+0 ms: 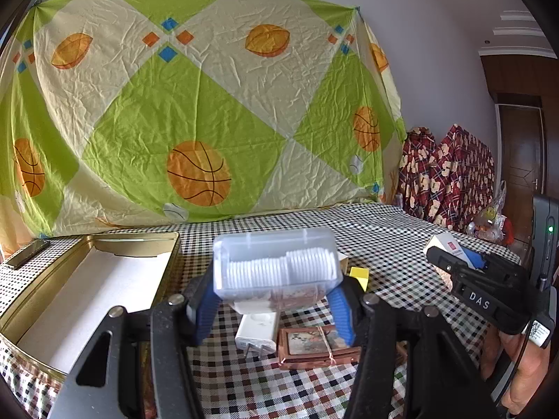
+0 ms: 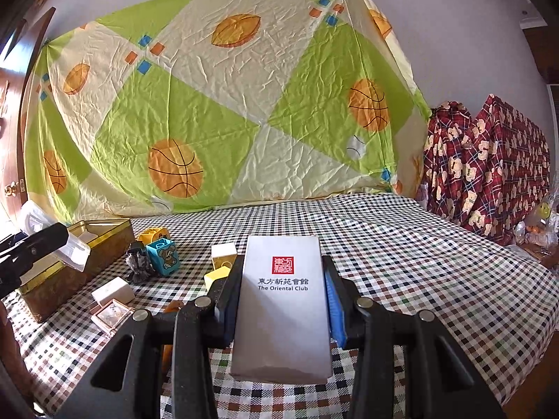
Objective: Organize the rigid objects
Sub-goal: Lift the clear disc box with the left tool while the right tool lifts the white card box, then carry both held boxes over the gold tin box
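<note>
Blue-padded fingers [image 1: 340,310] of the left gripper [image 1: 270,300] were clamped on a clear plastic case [image 1: 276,265] of white discs, held above the checked tablecloth [image 1: 367,230] at the centre of the left wrist view. Below the case lay a white plug adapter [image 1: 256,331] and, touching it on the right, a small copper-coloured framed picture [image 1: 316,347]. A yellow block [image 1: 360,274] sat just right of the case. An open gold tin [image 1: 87,279] with a white lining filled the lower left.

In the right wrist view, the right gripper [image 2: 283,300] pressed its pads on a white "The Oriental Club" box [image 2: 283,300] at lower centre. Left of it stood a yellow block [image 2: 215,277], a cream block [image 2: 223,255] and a blue bear-printed block [image 2: 163,256]. A basketball-patterned sheet [image 2: 227,104] hung behind.
</note>
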The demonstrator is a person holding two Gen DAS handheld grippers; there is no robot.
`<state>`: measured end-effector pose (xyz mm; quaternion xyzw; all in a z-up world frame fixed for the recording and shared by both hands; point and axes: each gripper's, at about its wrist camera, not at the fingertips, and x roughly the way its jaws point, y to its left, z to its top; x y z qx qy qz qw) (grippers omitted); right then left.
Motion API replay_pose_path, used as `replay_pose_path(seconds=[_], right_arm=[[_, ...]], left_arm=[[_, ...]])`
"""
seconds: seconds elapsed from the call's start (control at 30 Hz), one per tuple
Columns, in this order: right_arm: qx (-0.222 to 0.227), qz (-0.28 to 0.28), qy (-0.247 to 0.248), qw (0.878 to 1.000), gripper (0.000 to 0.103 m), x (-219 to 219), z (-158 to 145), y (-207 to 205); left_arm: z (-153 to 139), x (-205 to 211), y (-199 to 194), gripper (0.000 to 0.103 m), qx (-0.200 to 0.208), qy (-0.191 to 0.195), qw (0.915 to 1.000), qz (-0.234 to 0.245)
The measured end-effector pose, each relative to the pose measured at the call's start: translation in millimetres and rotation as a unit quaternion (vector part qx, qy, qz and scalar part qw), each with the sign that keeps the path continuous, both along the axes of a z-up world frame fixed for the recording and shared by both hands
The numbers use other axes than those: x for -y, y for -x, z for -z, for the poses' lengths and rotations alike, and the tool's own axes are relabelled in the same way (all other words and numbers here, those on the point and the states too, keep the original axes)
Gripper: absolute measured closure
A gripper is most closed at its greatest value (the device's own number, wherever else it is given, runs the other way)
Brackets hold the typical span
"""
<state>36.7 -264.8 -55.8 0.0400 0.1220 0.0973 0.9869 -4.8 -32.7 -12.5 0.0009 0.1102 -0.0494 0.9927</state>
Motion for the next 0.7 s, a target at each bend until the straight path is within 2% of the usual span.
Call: replay_pose_path(seconds=[0.07, 0.7], right_arm=[[-0.003, -0.006, -0.01, 1.0, 0.06, -2.0, 0.3, 0.5], [0.018, -0.071, 0.019, 0.997, 0.06, -67.8, -0.1, 23.9]], left_arm=[[0.5, -2.4, 2.8, 0.048, 0.003, -0.002, 1.0, -0.004], [1.5, -28.8, 21.2, 0.048, 0.029, -0.004, 0.9989, -0.038]])
